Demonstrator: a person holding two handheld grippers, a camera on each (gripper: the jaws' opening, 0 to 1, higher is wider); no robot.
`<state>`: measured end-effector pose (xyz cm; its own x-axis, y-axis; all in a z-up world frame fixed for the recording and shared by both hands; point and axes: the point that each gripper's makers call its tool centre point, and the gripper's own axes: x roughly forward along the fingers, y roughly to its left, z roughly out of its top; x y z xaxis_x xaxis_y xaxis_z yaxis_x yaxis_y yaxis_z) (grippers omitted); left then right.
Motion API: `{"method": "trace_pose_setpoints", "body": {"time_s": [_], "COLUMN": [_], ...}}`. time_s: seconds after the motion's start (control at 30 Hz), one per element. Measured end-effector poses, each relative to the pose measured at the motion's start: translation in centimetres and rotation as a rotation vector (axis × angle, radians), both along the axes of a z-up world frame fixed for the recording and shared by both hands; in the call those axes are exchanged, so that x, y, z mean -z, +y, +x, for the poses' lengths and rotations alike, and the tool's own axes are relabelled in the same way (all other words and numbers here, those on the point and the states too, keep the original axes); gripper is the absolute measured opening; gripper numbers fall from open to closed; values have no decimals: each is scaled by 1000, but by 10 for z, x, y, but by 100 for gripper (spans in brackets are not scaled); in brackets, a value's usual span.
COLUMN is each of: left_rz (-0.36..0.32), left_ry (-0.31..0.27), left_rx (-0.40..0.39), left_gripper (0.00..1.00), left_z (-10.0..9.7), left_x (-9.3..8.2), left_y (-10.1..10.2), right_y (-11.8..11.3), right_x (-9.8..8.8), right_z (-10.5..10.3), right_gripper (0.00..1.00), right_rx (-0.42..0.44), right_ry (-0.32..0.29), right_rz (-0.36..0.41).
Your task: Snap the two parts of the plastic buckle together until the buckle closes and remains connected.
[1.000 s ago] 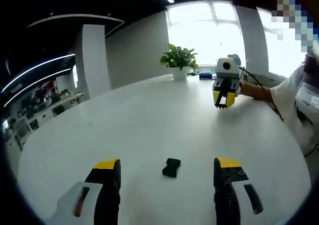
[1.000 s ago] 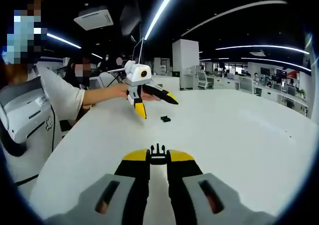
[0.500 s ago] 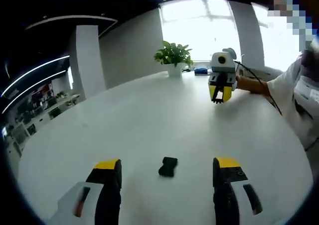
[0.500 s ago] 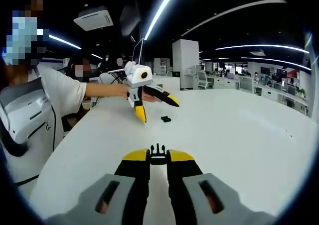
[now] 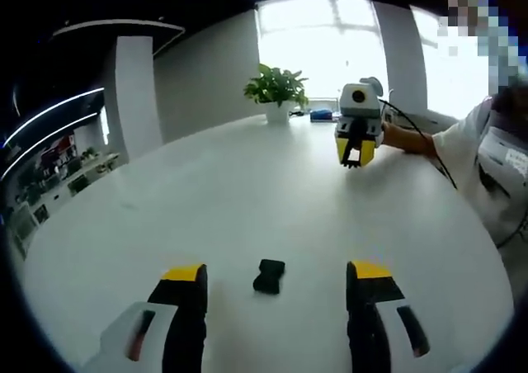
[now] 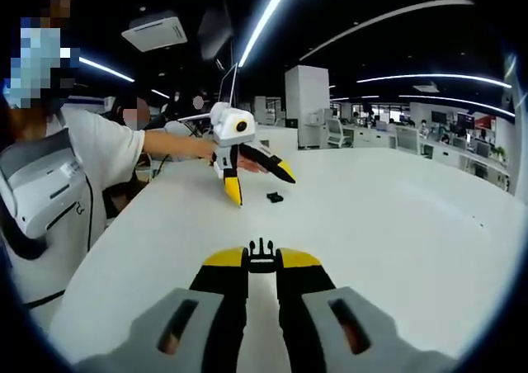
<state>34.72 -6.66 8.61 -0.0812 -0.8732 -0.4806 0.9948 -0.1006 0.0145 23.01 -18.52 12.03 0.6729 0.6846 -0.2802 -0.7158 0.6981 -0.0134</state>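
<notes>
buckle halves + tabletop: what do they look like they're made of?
Pronged buckle half in the right gripper: black, matte, thin moulded prongs, likely plastic. Socket half on the table: same dull black, probably plastic. Table: smooth white with soft sheen, possibly laminate; unclear.

No readable text, labels, brands or numbers on anything.
</notes>
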Motion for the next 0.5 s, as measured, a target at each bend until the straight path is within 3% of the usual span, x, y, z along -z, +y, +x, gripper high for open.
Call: {"method": "trace_pose_setpoints", "body": {"time_s": [0.2, 0.33, 0.5], "left_rz": [18, 18, 20], "left_ry": [31, 91, 105], "left_rx": [7, -1, -18], "left_gripper": [59, 58, 48], "left_z": [1, -1, -1], "left_x": [4, 3, 5], "left_y": [1, 0, -1], "right_y": [0, 1, 1], "right_x": [-2, -1, -2], "right_z": [0, -1, -1], "right_gripper": [12, 12, 12], "right_rx": [-1, 0, 0], "right_ry": [-5, -5, -7], "right_rz": [-1, -2, -5]}}
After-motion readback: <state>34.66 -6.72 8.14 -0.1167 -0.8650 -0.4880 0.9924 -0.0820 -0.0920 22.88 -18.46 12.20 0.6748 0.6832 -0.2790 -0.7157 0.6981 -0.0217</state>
